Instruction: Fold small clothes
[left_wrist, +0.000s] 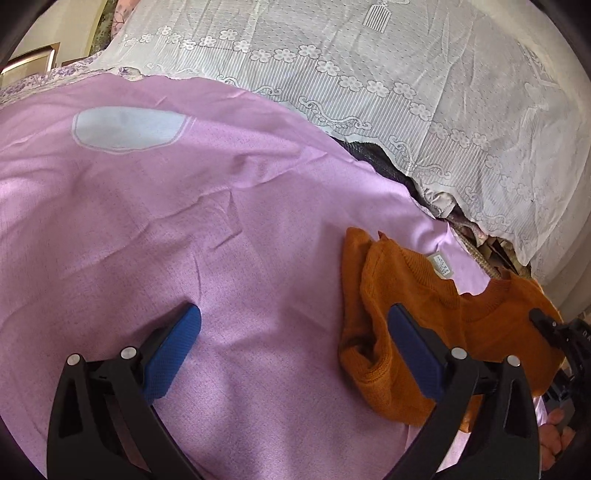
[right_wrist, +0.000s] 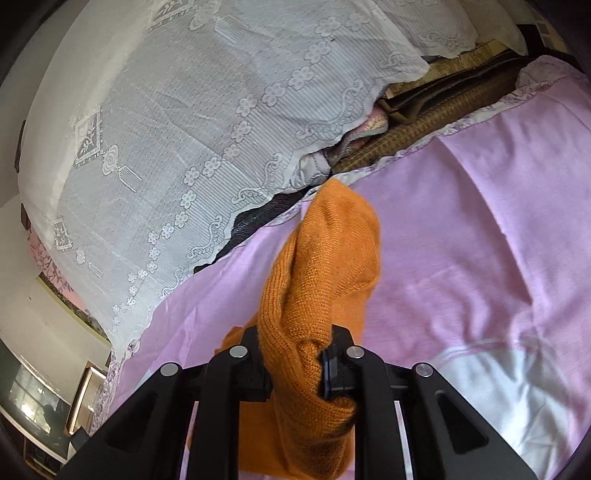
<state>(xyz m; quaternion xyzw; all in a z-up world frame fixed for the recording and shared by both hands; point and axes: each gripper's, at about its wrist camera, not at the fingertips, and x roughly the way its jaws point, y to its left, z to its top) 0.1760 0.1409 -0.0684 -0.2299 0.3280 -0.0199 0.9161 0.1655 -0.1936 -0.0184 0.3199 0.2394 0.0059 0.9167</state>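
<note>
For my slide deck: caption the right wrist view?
Right gripper clamps a bunched orange knitted sweater above the pink bedsheet.

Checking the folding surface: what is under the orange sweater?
The orange sweater lies on a pink sheet, one part lifted by the right tool. Whatever the sweater covers stays hidden.

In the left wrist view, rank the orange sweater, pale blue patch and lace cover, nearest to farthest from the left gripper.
1. Orange sweater: right, under the left gripper's right finger.
2. Pale blue patch: upper left, on the pink sheet.
3. Lace cover: along the top, beyond the sheet.
</note>
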